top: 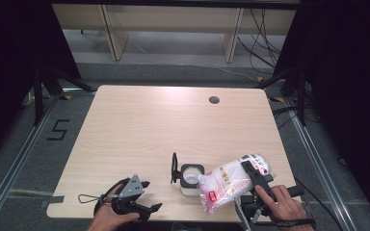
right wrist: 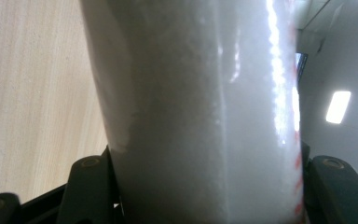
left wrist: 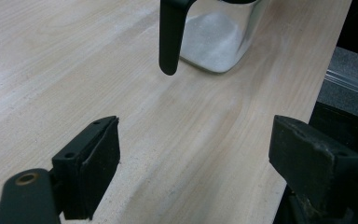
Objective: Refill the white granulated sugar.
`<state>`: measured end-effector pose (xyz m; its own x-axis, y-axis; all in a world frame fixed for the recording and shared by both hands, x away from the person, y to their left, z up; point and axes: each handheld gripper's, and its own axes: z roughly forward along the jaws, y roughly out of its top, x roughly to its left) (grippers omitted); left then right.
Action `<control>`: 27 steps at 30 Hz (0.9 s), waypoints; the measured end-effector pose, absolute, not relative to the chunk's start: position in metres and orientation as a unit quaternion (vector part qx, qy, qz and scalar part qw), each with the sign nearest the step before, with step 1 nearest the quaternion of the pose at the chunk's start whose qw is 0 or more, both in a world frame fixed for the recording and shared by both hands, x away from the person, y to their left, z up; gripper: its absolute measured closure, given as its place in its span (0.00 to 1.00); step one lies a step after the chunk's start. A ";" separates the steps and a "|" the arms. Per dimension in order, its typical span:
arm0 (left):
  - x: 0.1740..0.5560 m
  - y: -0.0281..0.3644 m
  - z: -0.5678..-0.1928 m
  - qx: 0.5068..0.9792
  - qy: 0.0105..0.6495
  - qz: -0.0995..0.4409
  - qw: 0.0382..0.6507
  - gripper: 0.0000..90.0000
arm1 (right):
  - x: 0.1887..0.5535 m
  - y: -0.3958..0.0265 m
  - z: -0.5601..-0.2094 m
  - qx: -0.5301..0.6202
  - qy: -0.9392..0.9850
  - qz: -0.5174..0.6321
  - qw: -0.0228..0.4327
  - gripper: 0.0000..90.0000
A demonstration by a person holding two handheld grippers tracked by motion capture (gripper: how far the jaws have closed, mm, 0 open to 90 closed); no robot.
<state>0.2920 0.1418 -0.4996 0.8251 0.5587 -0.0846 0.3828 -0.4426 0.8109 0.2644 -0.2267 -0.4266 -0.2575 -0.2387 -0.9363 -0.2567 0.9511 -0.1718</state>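
The right gripper (top: 256, 180) clamps the tilted bag (top: 229, 182) over the jar (top: 191, 175); grains probably spill past its mouth. The left gripper (left wrist: 193, 154) gapes empty.

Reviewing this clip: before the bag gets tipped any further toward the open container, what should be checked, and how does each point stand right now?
1. Right gripper clamps the clear plastic bag of white grains: ok; both jaws press its sides in the right gripper view.
2. Small clear square container with black rim has its black lid swung up: ok.
3. Bag's low corner over the container mouth: cannot tell; it sits just beside the rim.
4. Bag already opened for pouring: cannot tell.
5. Left gripper steadying the container: not ok; jaws open, short of it.
6. Container has room: ok; white grains lie low.
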 end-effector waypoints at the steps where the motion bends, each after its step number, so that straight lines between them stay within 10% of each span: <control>1: 0.293 0.143 -0.499 0.847 0.271 0.102 0.446 0.18 | 0.262 -0.227 -0.426 -0.138 0.807 -0.007 0.575 0.46; 27: 0.294 0.143 -0.499 0.851 0.263 0.104 0.442 0.18 | 0.263 -0.225 -0.424 -0.160 0.795 -0.006 0.585 0.46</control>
